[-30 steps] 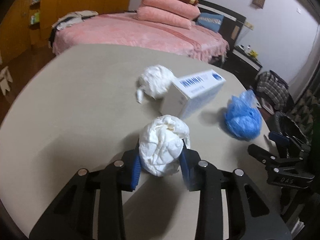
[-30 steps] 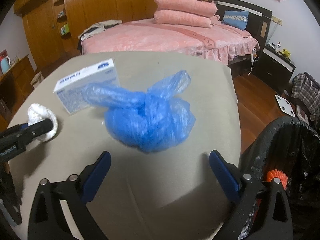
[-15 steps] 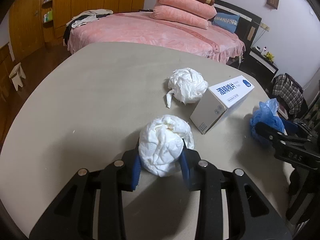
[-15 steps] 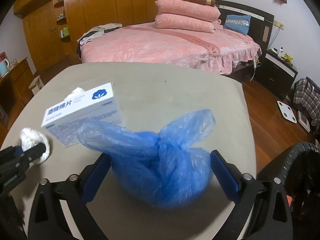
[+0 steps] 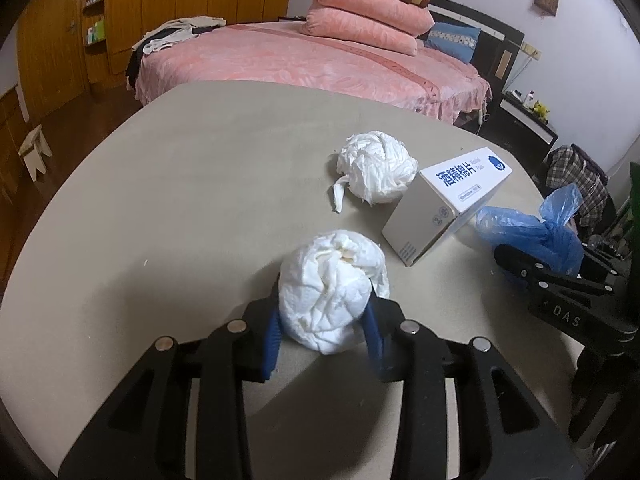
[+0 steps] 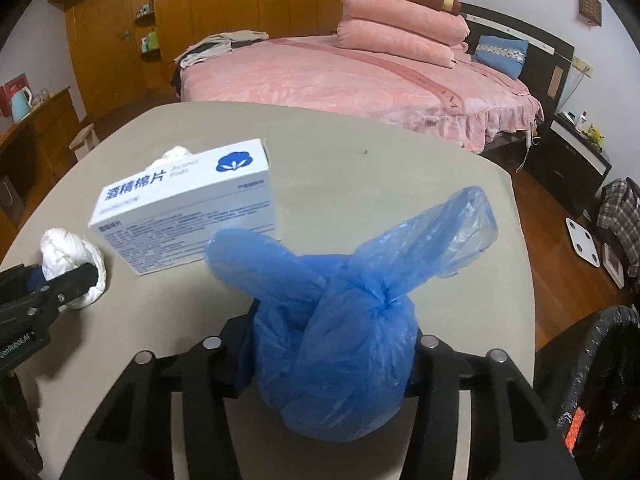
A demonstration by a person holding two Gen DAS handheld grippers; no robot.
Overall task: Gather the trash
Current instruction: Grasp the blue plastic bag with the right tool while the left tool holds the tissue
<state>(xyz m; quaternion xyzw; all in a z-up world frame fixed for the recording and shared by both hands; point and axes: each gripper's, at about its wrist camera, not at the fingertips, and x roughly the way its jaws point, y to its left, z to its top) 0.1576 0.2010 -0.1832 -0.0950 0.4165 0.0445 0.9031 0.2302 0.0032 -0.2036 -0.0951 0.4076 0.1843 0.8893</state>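
A crumpled white tissue ball point(image 5: 334, 290) is pinched in the left claw point(image 5: 324, 332) above the tabletop point(image 5: 180, 208); a second tissue wad point(image 5: 374, 172) lies farther off, touching a white box point(image 5: 444, 208). A knotted blue plastic bag point(image 6: 340, 344) is clamped in the right claw point(image 6: 332, 360).

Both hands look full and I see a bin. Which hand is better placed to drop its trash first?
Right: its gripper holds the blue bag with the black bin beside it, at the table's right edge.
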